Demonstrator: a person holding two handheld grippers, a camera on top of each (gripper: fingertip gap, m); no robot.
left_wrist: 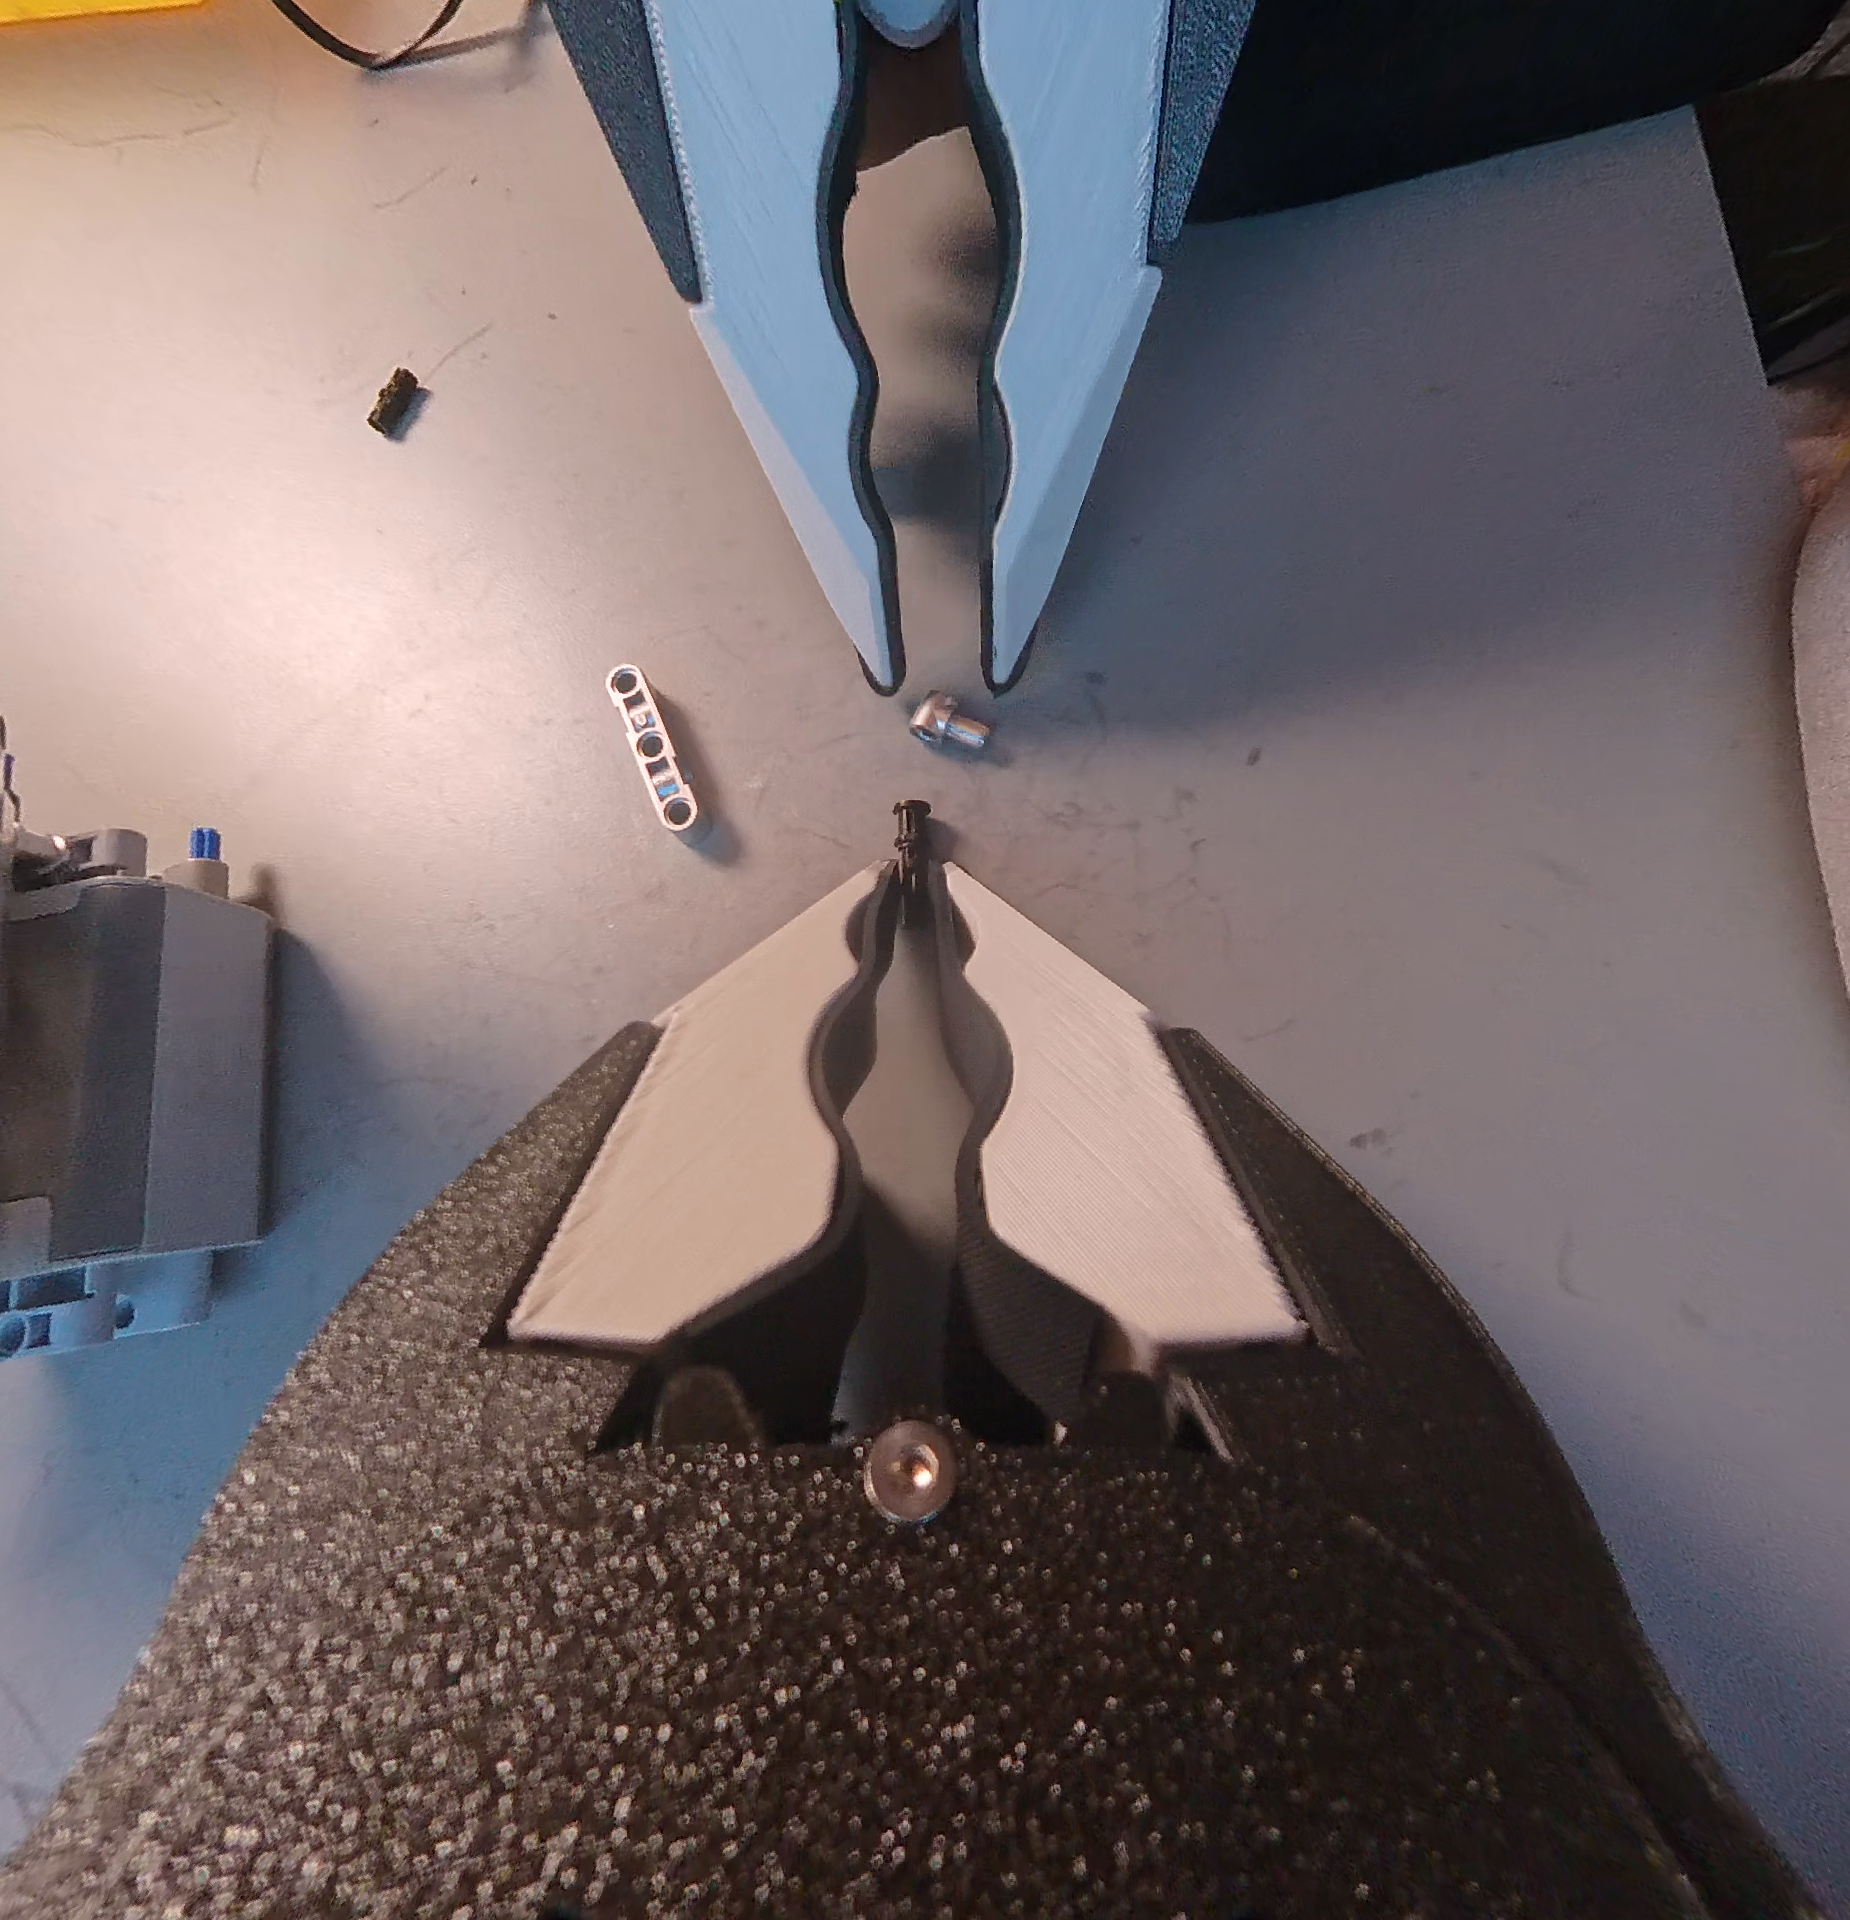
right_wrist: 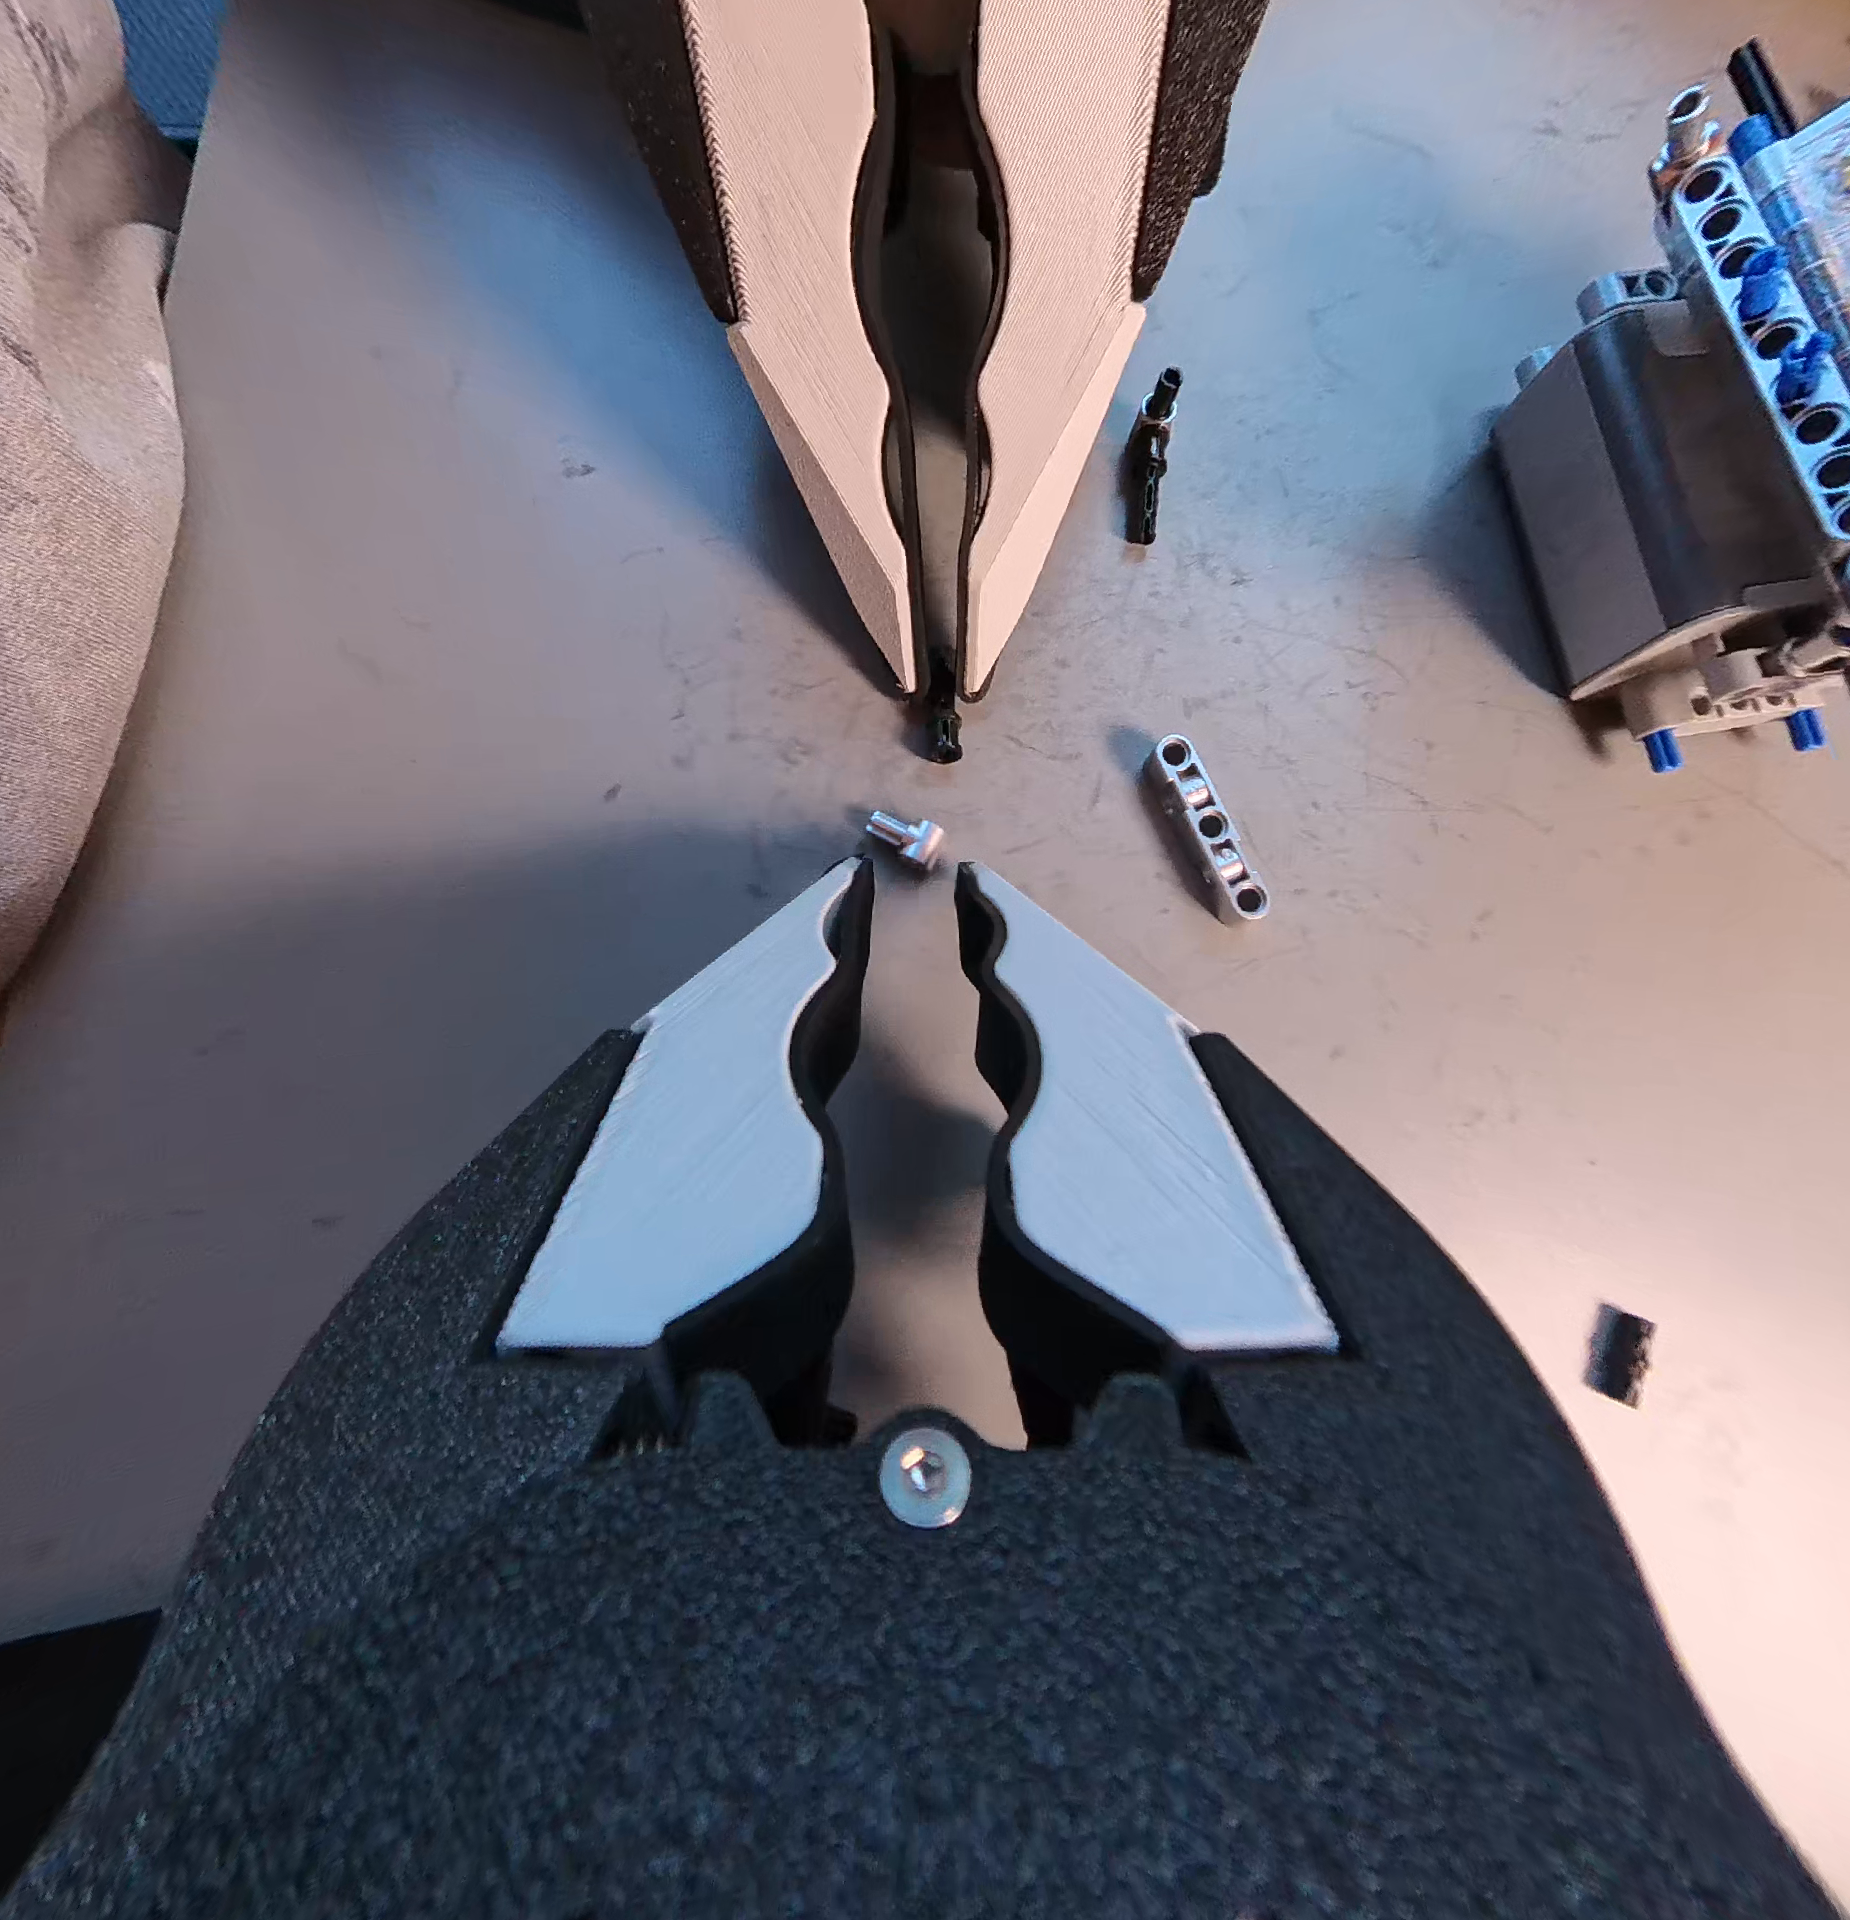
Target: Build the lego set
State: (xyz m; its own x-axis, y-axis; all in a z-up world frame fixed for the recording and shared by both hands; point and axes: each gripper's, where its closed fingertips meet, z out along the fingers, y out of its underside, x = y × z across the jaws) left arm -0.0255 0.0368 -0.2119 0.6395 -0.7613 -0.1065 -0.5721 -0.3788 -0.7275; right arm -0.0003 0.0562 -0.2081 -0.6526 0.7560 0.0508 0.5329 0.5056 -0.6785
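Observation:
My left gripper [left_wrist: 916, 868] is shut on a small black pin [left_wrist: 913, 840] that sticks out past its tips, just above the grey table. My right gripper [right_wrist: 913, 871] is open and empty, and faces the left one tip to tip. A small silver-grey pin connector [right_wrist: 905, 840] lies on the table right at the right gripper's tips, slightly left of the gap. It also shows in the left wrist view [left_wrist: 950, 724], in front of the right gripper [left_wrist: 942, 686]. The right wrist view shows the left gripper [right_wrist: 940, 691] with the black pin [right_wrist: 942, 722].
A short grey beam with holes [left_wrist: 659, 762] [right_wrist: 1207, 828] lies beside the grippers. A grey and blue brick assembly [left_wrist: 100, 1060] [right_wrist: 1679, 499] stands at the side. A black connector piece [right_wrist: 1153, 457] and a small black part [left_wrist: 394, 401] [right_wrist: 1619, 1354] lie loose. Grey cloth [right_wrist: 48, 416] borders the table. The black connector piece [right_wrist: 1153, 457] lies around 7 cm away from my left fingertips.

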